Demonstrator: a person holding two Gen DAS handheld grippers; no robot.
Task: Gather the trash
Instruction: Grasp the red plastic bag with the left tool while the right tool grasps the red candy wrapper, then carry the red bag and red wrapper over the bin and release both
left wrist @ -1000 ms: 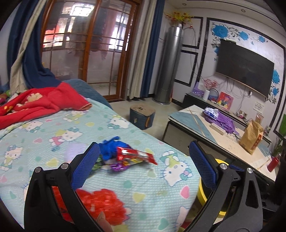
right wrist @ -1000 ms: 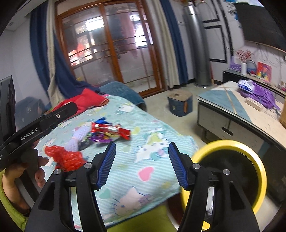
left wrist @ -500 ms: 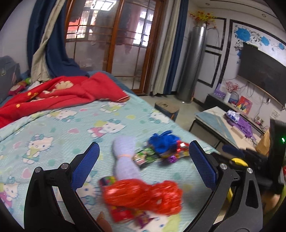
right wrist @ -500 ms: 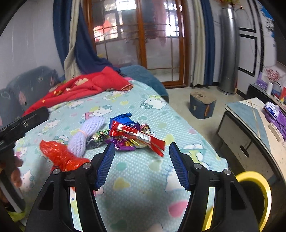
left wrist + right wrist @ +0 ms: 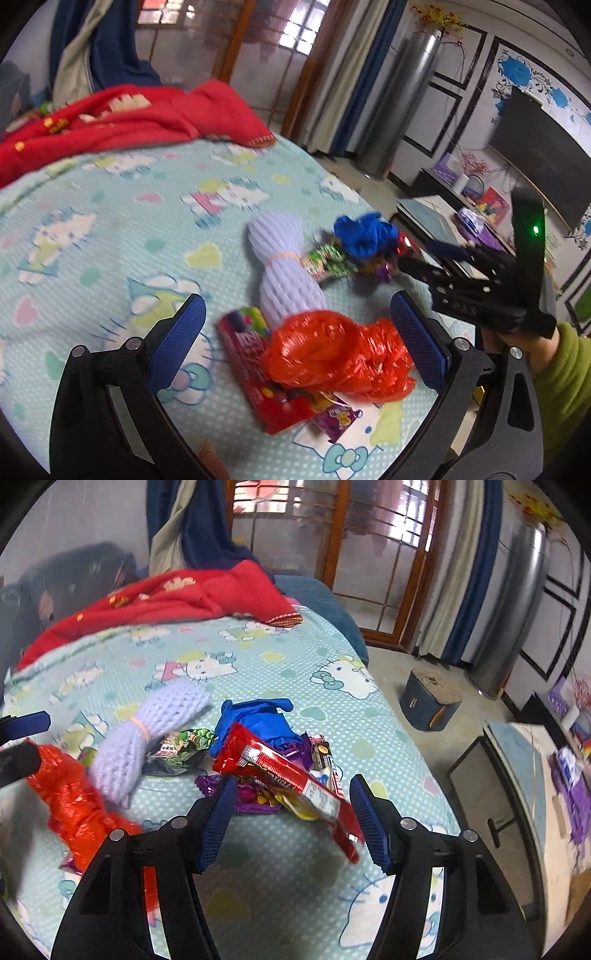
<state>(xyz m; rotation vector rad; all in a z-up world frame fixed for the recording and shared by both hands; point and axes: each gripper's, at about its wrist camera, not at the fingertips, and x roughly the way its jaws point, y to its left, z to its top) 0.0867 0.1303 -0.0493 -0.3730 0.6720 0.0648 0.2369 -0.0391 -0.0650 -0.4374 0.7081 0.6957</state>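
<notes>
A pile of trash lies on the cat-print bed sheet (image 5: 92, 229). My left gripper (image 5: 297, 339) is open just above a crumpled red plastic bag (image 5: 332, 354) and a red snack packet (image 5: 251, 365); a lilac foam net (image 5: 284, 273) lies beyond. My right gripper (image 5: 293, 823) is open over a long red wrapper (image 5: 288, 779) that lies slanted between its fingers, on top of purple wrappers (image 5: 251, 797). A blue crumpled glove (image 5: 255, 720) and a green wrapper (image 5: 181, 746) lie behind. In the left wrist view the right gripper (image 5: 461, 273) is held by a hand in a green sleeve.
A red blanket (image 5: 177, 598) covers the far end of the bed. The bed's edge drops to the floor on the right, where a blue box stool (image 5: 432, 701) stands. A low table (image 5: 524, 775) with clutter is further right, near a silver column unit (image 5: 399, 107).
Both grippers have swung toward the trash pile and come lower. The red bag now sits between the left fingers, the long red wrapper between the right ones. The yellow-rimmed bin has left view.
</notes>
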